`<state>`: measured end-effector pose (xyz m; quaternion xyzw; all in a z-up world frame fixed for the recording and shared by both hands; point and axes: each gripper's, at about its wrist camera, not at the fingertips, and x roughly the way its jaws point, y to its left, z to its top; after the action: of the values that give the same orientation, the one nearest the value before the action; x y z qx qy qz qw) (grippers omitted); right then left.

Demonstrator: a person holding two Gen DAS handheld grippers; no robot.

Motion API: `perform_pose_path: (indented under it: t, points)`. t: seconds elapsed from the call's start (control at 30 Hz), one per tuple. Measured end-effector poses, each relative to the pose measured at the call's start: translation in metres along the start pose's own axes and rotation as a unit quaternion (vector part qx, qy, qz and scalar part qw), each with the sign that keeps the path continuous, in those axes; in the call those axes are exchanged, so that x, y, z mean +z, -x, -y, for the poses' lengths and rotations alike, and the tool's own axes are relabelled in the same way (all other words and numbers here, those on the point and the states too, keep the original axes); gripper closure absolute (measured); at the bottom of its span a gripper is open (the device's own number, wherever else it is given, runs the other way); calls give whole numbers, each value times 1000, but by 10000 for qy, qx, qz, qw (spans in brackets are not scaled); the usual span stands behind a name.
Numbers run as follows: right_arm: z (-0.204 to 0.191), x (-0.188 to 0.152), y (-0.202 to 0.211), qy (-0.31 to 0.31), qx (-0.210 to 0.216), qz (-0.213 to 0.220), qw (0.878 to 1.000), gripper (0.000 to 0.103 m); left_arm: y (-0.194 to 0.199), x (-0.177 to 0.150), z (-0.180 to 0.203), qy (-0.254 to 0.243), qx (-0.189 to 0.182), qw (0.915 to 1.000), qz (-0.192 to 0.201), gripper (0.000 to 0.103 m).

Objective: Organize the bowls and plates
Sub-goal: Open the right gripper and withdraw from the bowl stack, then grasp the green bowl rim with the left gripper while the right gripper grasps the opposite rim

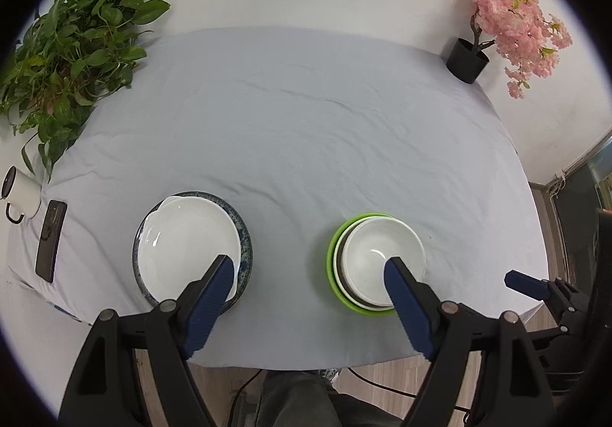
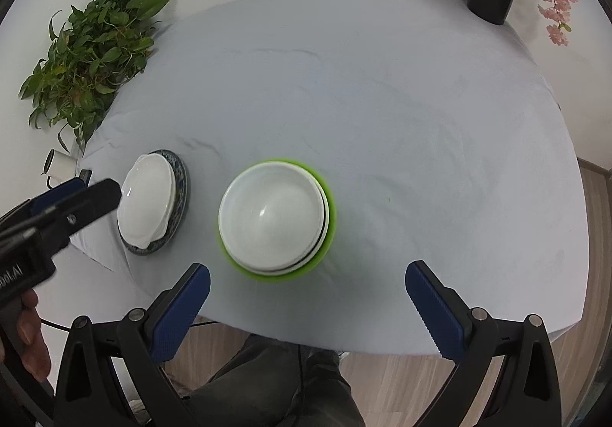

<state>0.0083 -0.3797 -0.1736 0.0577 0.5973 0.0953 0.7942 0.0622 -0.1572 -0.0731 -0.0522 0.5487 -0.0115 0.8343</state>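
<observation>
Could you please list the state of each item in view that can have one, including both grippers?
left gripper: open, empty, above the table's near edge
right gripper: open, empty
white plate: stacked on the blue-patterned plate
white bowls: nested inside the green bowl, upright
mug: lying on its side
phone: flat on the tablecloth

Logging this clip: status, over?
Left gripper open, right gripper open, both empty. Plates stacked left, bowls nested right. Nothing between them, over.
</observation>
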Motion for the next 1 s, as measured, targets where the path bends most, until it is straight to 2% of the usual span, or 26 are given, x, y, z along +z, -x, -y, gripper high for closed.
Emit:
perform_pose_path:
  t: [0.13, 0.27, 0.33, 0.43, 0.5, 0.57, 0.67, 0.83, 0.9, 1.0]
  points:
    - [10, -8, 4, -9, 67, 139, 9999, 0, 2, -1, -5, 54, -121, 9999, -24, 23]
    - [8, -6, 10, 202, 273, 310, 9989, 0, -14, 2, -8, 85, -470, 9983, -328, 23]
    - [8, -2, 4, 172, 410, 241, 9987, 1, -26, 5, -9, 39, -688, 9962, -530, 23]
    - [19, 10, -8, -121, 342, 111, 9993, 1, -49, 10, -11, 52, -922, 9925, -795, 23]
    - [20, 16, -23, -213, 320, -130, 9992, 1, -64, 13, -14, 83, -1000, 9903, -966, 23]
    - [14, 19, -38, -84, 435, -431, 9981, 5, -77, 15, -14, 98, -1185, 9865, -1128, 23]
    - [6, 23, -52, 115, 463, -431, 9979, 5, -96, 16, -13, 82, -1461, 9795, -1385, 23]
    - [36, 38, -79, -820, 495, -684, 9931, 5, -128, 18, -10, 148, -1779, 9656, -1888, 23]
    - [42, 42, -90, -854, 415, -752, 9926, 5, -136, 17, -9, 232, -1976, 9578, -2076, 23]
    - [47, 46, -102, -878, 380, -799, 9922, 5, -147, 13, -6, 187, -2091, 9526, -2201, 23]
